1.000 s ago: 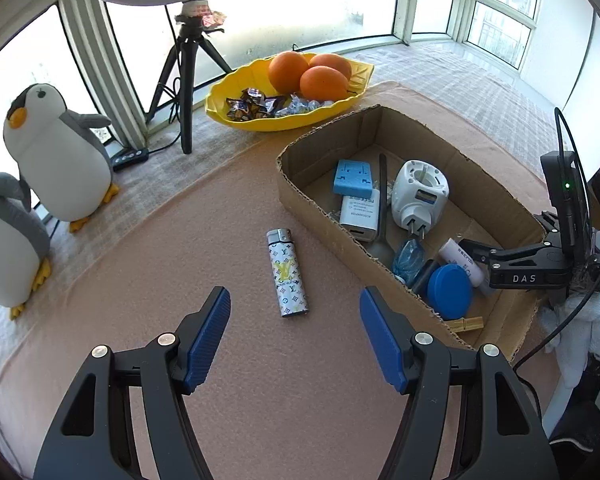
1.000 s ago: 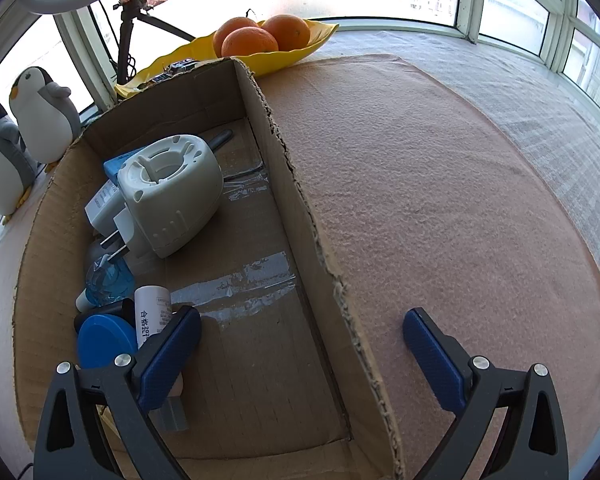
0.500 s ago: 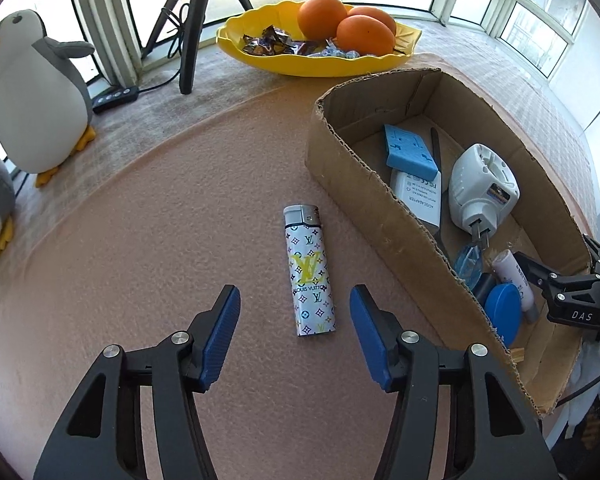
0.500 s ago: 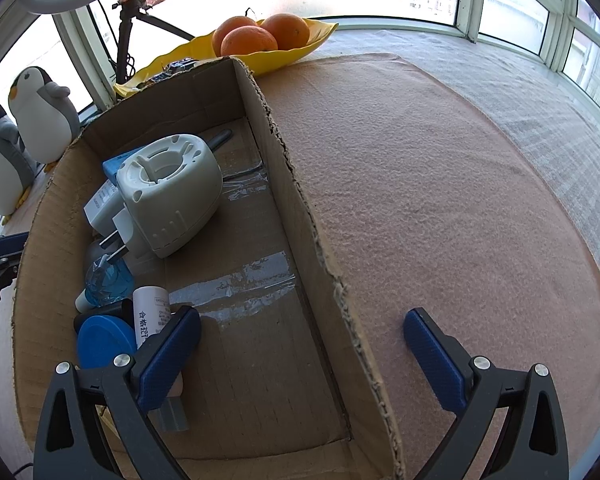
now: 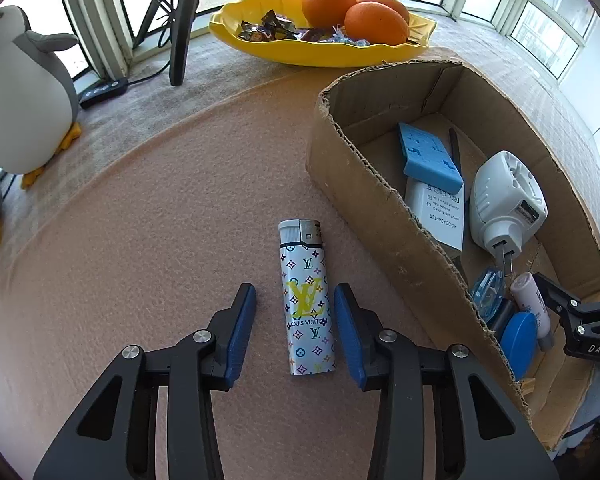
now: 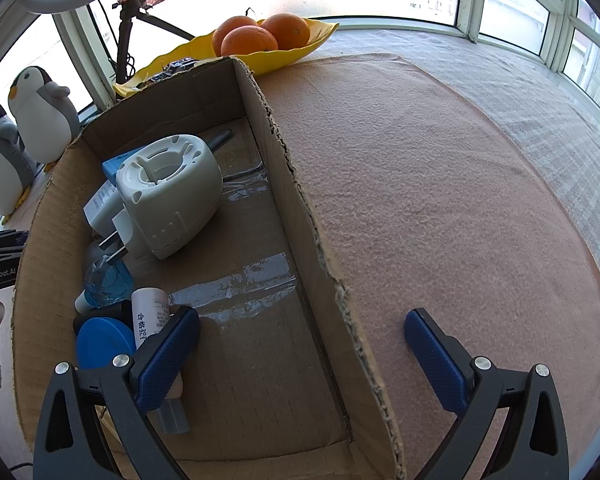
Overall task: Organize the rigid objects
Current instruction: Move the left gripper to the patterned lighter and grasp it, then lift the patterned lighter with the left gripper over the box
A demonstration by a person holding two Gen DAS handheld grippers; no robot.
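Cardboard box (image 5: 384,216) beside patterned lighter (image 5: 306,296)

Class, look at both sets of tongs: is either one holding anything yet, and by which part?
Nothing is held yet. The left tongs are closing around the lower body of the lighter, pads not yet touching. The right tongs are open, straddling the cardboard box wall.

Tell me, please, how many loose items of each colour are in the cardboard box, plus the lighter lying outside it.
Blue: 3 (foam block, round lid, clear blue bottle)
White: 3 (plug-in device, adapter, tube)
Dark: 1 (pen-like stick)
Patterned silver: 1 (lighter)
Total: 8, possibly more hidden.
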